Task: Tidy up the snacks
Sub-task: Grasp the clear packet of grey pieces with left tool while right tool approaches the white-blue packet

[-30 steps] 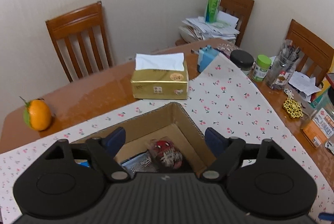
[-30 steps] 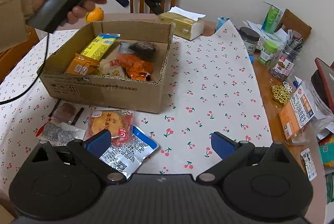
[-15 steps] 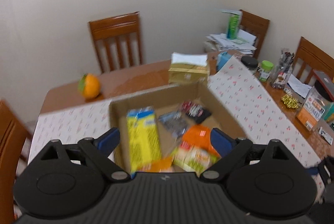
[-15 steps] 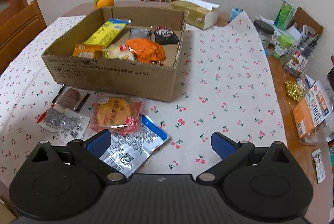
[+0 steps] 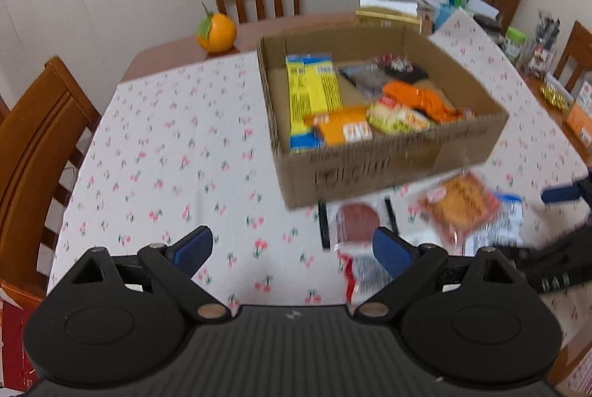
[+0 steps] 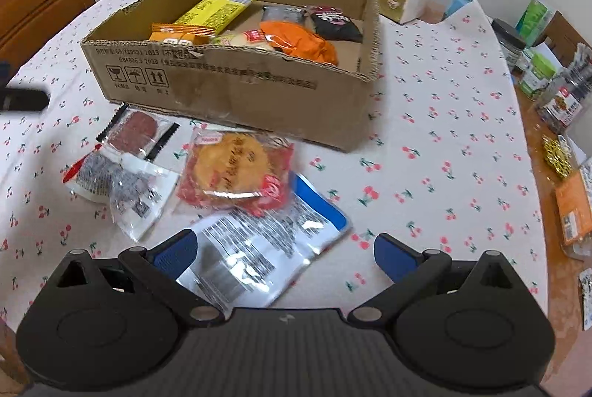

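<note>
Both spread wide and empty: the right hand-held gripper [image 6: 283, 249] hangs right over the blue-white packet [image 6: 259, 249], likely next for the cardboard box [image 6: 229, 90] ahead; the left hand-held gripper [image 5: 292, 247] hovers off the box's left corner.

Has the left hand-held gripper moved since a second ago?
Yes. The left hand-held gripper has pulled back from over the cardboard box: its whole near wall now shows ahead, and the orange sits farther off.
</note>
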{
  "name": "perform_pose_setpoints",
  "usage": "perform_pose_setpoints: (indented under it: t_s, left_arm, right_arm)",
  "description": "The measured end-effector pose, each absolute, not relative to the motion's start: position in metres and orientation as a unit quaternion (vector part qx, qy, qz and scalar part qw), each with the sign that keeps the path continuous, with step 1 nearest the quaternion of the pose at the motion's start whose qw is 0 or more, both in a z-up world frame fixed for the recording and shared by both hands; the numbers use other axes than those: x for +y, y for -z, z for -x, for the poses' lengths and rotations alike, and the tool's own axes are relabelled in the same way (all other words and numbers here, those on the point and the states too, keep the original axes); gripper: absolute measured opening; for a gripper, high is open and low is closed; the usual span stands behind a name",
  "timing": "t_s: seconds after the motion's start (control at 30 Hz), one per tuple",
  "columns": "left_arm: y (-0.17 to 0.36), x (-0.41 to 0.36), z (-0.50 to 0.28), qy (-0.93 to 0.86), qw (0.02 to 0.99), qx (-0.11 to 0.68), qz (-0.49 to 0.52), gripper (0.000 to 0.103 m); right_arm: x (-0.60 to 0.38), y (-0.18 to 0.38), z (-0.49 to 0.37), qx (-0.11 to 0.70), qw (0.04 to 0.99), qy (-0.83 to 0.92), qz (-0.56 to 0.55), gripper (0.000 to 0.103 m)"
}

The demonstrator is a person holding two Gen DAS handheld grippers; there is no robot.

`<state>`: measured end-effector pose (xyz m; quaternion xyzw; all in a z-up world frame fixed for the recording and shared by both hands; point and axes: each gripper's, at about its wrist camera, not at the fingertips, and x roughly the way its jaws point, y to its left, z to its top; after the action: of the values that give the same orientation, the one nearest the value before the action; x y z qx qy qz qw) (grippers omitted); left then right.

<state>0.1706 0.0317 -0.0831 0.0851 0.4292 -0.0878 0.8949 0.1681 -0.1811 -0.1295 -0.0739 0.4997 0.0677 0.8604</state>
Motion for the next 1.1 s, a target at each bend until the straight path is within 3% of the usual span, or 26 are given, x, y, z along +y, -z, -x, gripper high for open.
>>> perform_pose_setpoints:
  t_s: [0.63,0.87,1.1]
  left_arm:
    - [0.104,0.019,-0.187,0.144,0.877,0.447,-0.106,0.093]
    - [0.130,0.008,-0.205,0.130,0.878,0.444,-0.119,0.093]
    - [0.146,0.008,-0.209,0.121,0.869,0.460,-0.139,0.093]
  right_arm:
    - [-0.160,0.152,-0.179,0.502,0.858,-0.021,0.104,0.103]
    - [-0.204,0.154,-0.161,0.527,0.850,-0.010,0.017,0.103]
    - [-0.204,0.154,-0.156,0.529,0.848,-0.022,0.028,0.103]
